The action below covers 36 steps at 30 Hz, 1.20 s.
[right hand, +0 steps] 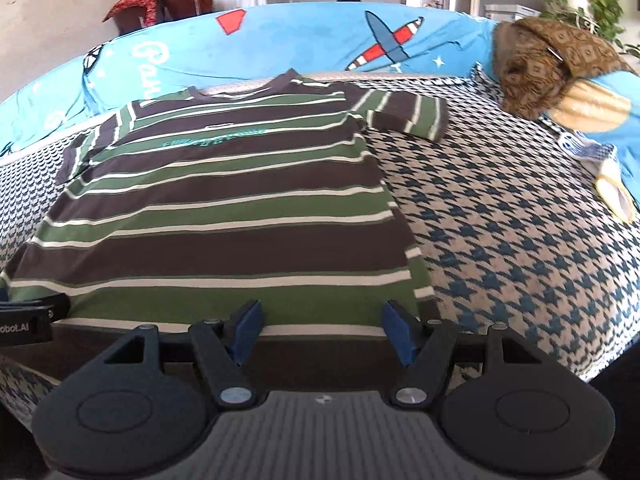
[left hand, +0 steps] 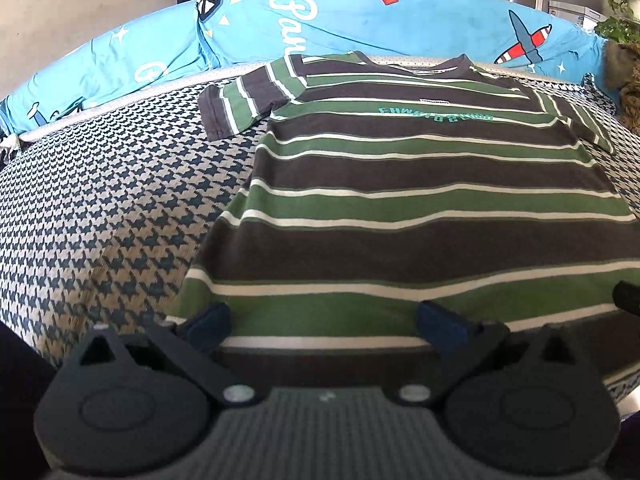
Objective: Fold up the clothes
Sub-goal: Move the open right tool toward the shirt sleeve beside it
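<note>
Striped T-shirt [left hand: 400, 200] lies flat on the houndstooth bed [left hand: 100, 200] (collar toward the frame's top), its hem between both grippers' wide-open, empty fingers, left [left hand: 326, 326] and right [right hand: 322, 332].

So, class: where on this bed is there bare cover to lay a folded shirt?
Bare houndstooth cover lies left of the striped T-shirt, up to the blue quilt. More lies on its right, bordered by the brown cloth. The middle is taken.
</note>
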Each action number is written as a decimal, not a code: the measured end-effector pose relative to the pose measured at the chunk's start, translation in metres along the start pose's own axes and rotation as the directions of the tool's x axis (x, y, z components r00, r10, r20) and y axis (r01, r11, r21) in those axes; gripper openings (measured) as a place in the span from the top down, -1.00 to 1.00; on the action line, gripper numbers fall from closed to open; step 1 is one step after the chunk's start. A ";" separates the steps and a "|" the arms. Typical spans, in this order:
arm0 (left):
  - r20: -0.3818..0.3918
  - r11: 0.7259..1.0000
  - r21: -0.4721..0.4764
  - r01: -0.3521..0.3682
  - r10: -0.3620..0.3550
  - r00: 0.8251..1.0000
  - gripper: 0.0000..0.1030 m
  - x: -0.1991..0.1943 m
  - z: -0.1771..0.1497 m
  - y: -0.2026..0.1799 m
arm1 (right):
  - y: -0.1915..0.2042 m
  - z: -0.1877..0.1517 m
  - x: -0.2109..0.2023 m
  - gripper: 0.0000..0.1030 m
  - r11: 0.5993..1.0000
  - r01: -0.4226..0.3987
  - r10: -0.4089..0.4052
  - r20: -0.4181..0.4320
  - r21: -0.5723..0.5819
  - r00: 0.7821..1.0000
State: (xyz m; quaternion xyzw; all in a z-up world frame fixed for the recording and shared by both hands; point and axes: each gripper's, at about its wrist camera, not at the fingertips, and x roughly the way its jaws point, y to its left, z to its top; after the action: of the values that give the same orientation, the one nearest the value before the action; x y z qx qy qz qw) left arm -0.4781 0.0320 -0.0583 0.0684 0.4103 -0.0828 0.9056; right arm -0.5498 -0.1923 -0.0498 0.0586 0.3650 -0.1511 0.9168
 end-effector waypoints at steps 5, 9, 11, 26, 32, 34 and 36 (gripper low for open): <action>-0.003 1.000 -0.004 0.000 0.000 1.000 -1.00 0.000 0.000 -0.001 | -0.005 0.000 -0.001 -0.28 0.999 0.021 -0.021 -0.010 0.028 1.000; -0.008 1.000 -0.011 0.000 0.000 1.000 -1.00 0.000 0.000 -0.001 | -0.009 0.001 -0.003 -0.27 0.997 0.035 -0.034 -0.016 0.062 0.999; -0.010 1.000 -0.016 -0.002 0.001 1.000 -1.00 -0.001 0.001 -0.001 | -0.010 0.001 -0.005 -0.26 0.996 0.053 -0.052 -0.015 0.070 0.999; 0.004 0.999 -0.021 0.026 -0.026 1.000 -1.00 0.002 0.021 -0.002 | -0.023 0.027 -0.006 -0.32 0.990 -0.024 0.027 -0.020 0.139 0.999; 0.008 0.999 -0.015 0.036 -0.036 0.999 -1.00 0.012 0.033 -0.005 | -0.033 0.055 0.003 -0.33 0.988 -0.091 0.093 -0.010 0.128 0.996; 0.013 0.999 -0.003 0.038 -0.038 0.999 -1.00 0.015 0.038 -0.008 | -0.038 0.065 0.009 -0.33 0.986 -0.112 0.115 -0.013 0.125 0.993; 0.022 0.999 0.009 0.040 -0.040 0.999 -1.00 0.019 0.044 -0.010 | -0.041 0.076 0.014 -0.33 0.986 -0.118 0.121 -0.012 0.114 0.993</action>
State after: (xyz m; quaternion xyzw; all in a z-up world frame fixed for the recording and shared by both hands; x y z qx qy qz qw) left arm -0.4354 0.0115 -0.0446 0.0634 0.4011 -0.1034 0.9080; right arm -0.5038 -0.2513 -0.0046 0.1337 0.3605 -0.1157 0.9159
